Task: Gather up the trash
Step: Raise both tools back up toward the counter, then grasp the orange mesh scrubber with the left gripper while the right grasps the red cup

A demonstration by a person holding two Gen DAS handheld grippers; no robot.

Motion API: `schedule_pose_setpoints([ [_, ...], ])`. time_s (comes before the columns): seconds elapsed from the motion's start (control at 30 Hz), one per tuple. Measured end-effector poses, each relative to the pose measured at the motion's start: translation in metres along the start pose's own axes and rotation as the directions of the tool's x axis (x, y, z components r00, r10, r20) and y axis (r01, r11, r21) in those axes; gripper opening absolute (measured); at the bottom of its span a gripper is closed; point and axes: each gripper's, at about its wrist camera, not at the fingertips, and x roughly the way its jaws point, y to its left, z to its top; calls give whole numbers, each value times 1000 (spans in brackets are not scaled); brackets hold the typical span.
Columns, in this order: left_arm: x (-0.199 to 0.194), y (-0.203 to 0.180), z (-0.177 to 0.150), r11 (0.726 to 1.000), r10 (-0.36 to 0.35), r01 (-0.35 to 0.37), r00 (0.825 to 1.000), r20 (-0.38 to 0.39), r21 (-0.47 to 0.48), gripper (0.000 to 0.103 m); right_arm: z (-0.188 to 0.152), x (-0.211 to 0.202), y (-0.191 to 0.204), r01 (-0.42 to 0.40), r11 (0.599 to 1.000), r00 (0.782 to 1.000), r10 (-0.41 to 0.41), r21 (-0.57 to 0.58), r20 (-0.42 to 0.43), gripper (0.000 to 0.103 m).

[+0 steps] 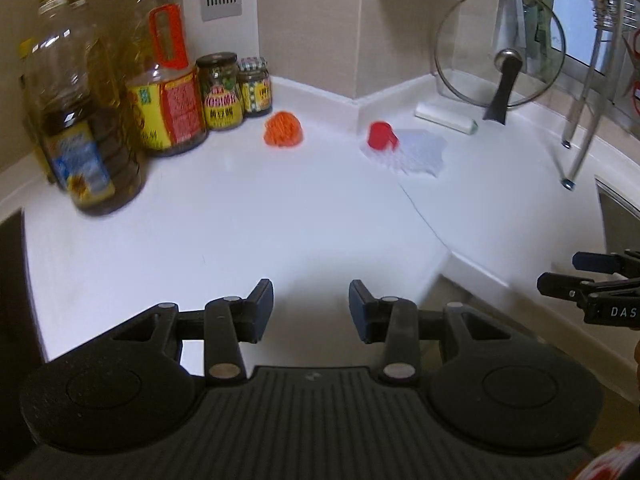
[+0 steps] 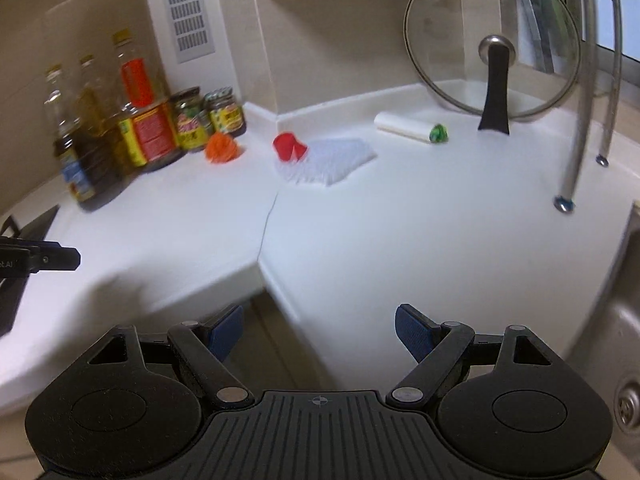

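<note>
On the white counter (image 1: 248, 232) lie an orange mesh ball (image 1: 283, 129), a red crumpled piece (image 1: 382, 135) on a white foam net (image 1: 416, 152), and a white roll with a green end (image 1: 446, 119). The right wrist view shows them too: the orange ball (image 2: 221, 148), the red piece (image 2: 289, 146), the foam net (image 2: 332, 160) and the roll (image 2: 410, 128). My left gripper (image 1: 311, 308) hangs over the near counter, open with a narrow gap and nothing in it. My right gripper (image 2: 319, 326) stands wide open at the counter's front edge, also holding nothing. All the trash is far ahead of both.
Oil bottles (image 1: 80, 120) and sauce jars (image 1: 222, 92) crowd the back left. A glass pot lid (image 1: 500, 48) leans on the back wall. Metal rack legs (image 1: 576, 148) stand at the right, beside a steel sink (image 2: 624, 320). A dark hob edge (image 1: 16, 280) is at the left.
</note>
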Motion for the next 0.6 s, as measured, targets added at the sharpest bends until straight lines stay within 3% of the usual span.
schedule_pose_setpoints([
  [0.2,43,21,46,998,-22,22,1000,16,53,37,35,42,12,21,1000,999,-21,-7,32,83],
  [0.6,132,38,102,995,-63,62,998,13,78,40,80,109,34,46,999,997,-45,-6,65,83],
])
